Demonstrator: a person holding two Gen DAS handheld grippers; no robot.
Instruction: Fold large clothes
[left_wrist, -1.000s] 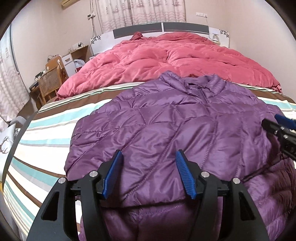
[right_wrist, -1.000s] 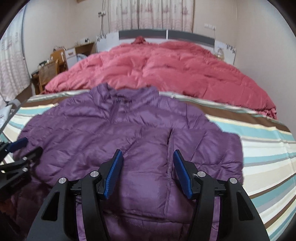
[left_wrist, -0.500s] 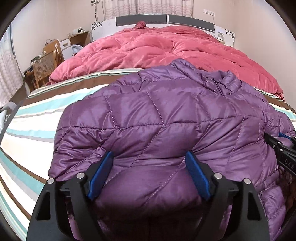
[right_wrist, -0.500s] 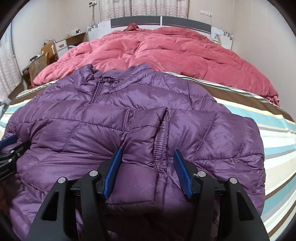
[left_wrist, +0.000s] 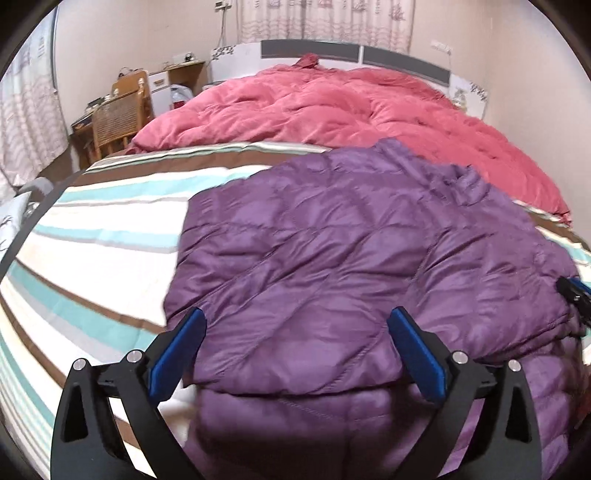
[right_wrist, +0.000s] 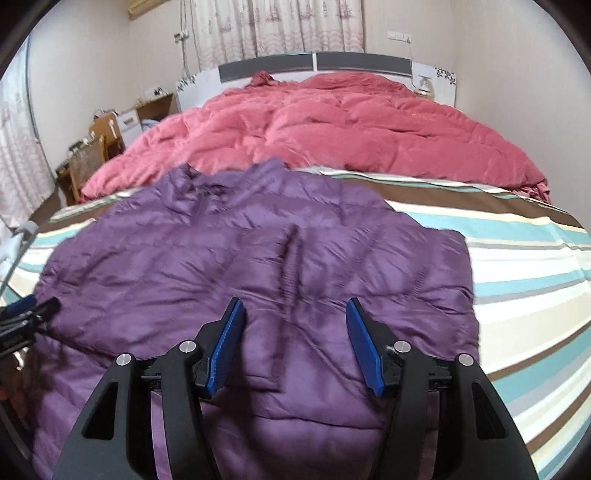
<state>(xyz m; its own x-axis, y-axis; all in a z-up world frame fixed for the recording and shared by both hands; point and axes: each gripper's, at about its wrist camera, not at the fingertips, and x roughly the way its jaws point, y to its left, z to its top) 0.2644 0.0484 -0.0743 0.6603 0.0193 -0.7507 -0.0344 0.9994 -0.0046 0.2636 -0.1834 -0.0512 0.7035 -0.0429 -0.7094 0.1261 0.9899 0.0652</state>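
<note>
A purple quilted down jacket (left_wrist: 351, 258) lies on the striped bed sheet (left_wrist: 103, 236), its sides folded in over the body and its collar toward the pink duvet. It also shows in the right wrist view (right_wrist: 229, 258). My left gripper (left_wrist: 295, 343) is open and empty over the folded left part near the hem. My right gripper (right_wrist: 295, 339) is open and empty over the folded right part, where a sleeve cuff lies. Each gripper's tip shows at the edge of the other's view.
A pink duvet (left_wrist: 332, 107) covers the far half of the bed, up to the headboard (left_wrist: 354, 55). A wooden chair (left_wrist: 118, 114) and desk stand at the left wall. The striped sheet (right_wrist: 528, 258) lies bare right of the jacket.
Both side parts of the jacket have been folded inward, so it is now narrower. Both grippers have drawn back toward the hem; the left jaws have spread wider.
</note>
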